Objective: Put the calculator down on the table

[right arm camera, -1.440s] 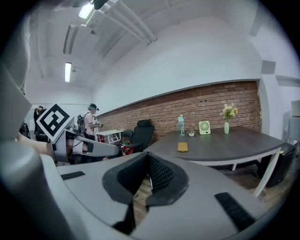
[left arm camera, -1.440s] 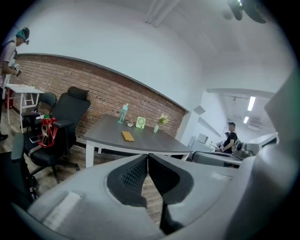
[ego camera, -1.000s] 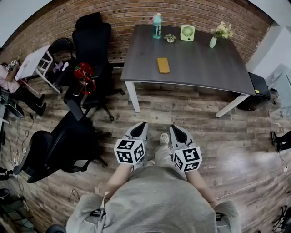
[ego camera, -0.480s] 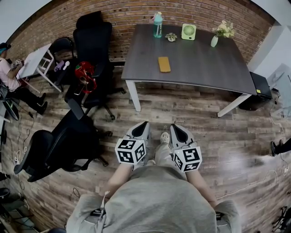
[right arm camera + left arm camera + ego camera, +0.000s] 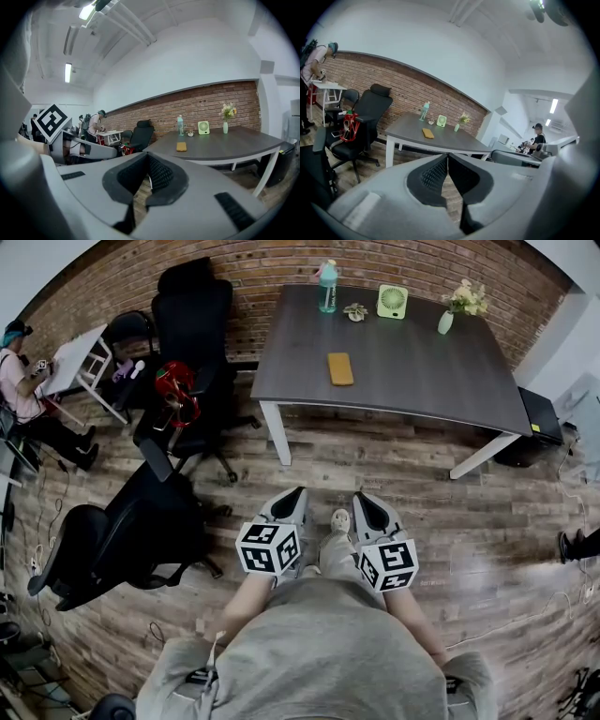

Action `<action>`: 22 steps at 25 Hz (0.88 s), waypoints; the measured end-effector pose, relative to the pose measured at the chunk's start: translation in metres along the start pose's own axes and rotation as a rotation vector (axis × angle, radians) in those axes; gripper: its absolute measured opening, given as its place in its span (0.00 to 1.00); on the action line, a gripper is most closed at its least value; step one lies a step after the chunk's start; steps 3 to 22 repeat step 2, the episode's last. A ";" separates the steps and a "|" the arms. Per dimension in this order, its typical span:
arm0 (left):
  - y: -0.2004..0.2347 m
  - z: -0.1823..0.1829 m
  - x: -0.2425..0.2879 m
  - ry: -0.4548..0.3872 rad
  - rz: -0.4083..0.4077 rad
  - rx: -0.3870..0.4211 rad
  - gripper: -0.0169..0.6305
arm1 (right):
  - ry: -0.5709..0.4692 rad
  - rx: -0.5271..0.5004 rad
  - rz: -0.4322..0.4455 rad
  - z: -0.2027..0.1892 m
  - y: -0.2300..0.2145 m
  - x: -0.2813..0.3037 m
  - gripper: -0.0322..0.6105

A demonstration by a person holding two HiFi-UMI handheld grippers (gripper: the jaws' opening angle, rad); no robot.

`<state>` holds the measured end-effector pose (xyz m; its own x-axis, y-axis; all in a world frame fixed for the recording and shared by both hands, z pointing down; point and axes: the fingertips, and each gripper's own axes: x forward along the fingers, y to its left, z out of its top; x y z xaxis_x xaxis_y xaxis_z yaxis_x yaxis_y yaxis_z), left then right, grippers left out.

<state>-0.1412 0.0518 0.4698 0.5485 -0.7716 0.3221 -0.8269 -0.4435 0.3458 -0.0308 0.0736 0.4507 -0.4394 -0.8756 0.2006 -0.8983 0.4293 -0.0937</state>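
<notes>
A flat yellow object (image 5: 340, 368), possibly the calculator, lies on the dark grey table (image 5: 422, 362) near its left front part. It also shows in the left gripper view (image 5: 427, 133) and the right gripper view (image 5: 181, 146). Both grippers are far from the table, held side by side close to the person's body above the wooden floor. My left gripper (image 5: 298, 491) (image 5: 448, 154) is shut with nothing between its pads. My right gripper (image 5: 359, 495) (image 5: 149, 154) has its tips together and is empty too. Both point toward the table.
At the table's far edge stand a teal bottle (image 5: 327, 287), a small plant (image 5: 355, 311), a green fan (image 5: 392, 301) and a vase of flowers (image 5: 448, 315). Black office chairs (image 5: 192, 334) (image 5: 131, 531) stand to the left. A person (image 5: 19, 362) sits at a white desk.
Both grippers have kept still. The person at the white desk on the far left has shifted position.
</notes>
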 end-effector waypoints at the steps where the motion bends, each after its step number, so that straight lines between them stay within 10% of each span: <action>1: 0.000 0.000 0.000 0.000 0.001 -0.001 0.06 | 0.001 0.000 -0.001 0.000 0.000 0.000 0.05; 22: 0.001 0.000 0.001 0.000 0.001 -0.002 0.06 | 0.002 0.000 -0.001 -0.001 -0.001 0.000 0.05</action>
